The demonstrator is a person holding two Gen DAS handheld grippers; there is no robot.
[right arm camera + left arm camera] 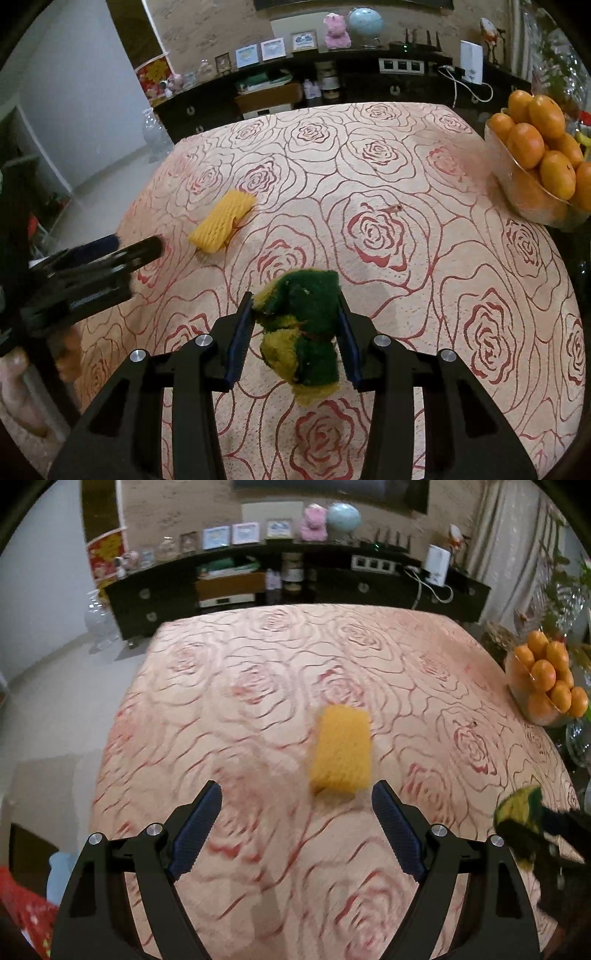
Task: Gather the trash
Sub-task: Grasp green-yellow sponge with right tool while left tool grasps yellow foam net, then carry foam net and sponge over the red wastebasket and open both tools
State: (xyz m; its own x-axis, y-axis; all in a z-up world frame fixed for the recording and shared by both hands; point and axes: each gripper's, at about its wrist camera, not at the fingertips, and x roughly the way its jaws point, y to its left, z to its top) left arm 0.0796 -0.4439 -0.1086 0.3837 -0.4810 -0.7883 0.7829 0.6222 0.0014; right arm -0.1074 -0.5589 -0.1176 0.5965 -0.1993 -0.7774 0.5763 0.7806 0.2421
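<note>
Rose-patterned cloth covers the table (406, 177), with a bowl of oranges (539, 162) at its right edge. On the right, the tongs (295, 328) pinch a worn green-and-yellow sponge (303, 325) above the cloth. On the left, the tongs (295, 801) are spread wide, just short of the yellow foam net (341, 753) lying flat on the table. Picking that up looks like the current step; next, reach forward to straddle it, then squeeze.

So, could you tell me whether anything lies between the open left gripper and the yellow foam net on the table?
Nothing: in the left wrist view only bare rose-patterned tablecloth separates the left gripper from the yellow foam net.
</note>
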